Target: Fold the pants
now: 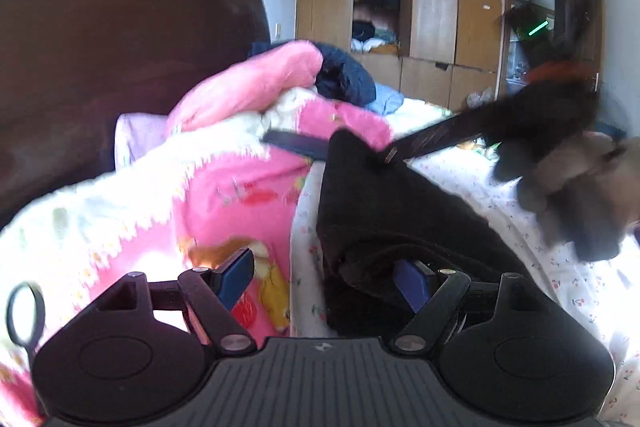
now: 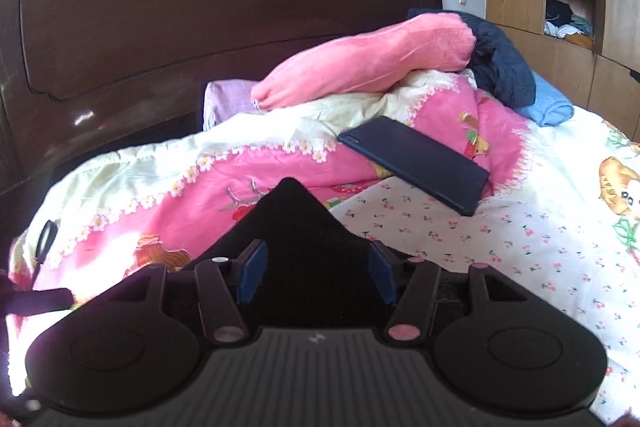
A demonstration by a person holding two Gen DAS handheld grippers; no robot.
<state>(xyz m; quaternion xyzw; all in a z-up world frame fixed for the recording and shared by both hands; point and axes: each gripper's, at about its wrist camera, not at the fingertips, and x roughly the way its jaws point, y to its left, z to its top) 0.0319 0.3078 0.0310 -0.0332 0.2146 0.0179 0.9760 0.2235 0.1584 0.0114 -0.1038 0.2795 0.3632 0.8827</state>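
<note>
Left wrist view: the left gripper (image 1: 324,283) stands wide open; the black pants (image 1: 384,211) lie over its right blue pad, but nothing is pinched.
Right wrist view: the right gripper (image 2: 314,269) is also spread open, with a dark peak of the pants (image 2: 298,223) rising between the two blue pads; whether a pad touches the cloth cannot be told.
Where the pants are: on the floral bedsheet (image 2: 480,239), just beside the pink quilt (image 2: 256,179), close under both grippers.
How they will handle: probably light, soft and limp; the cloth looks thick and fuzzy, so it should not slip much, but it will sag and bunch when lifted.
Where to take hold: a judgement only; an outer edge or corner of the heap, one gripper on each side, so that the fabric spreads flat.
Materials around: a dark flat tablet (image 2: 416,163) with stiff smooth surface rests on the quilt; a plush pink pillow (image 2: 360,63) and a glossy brown headboard (image 2: 200,7) stand behind.
Blurred part: the other gripper and hand at the right of the left view are too smeared to read.
</note>
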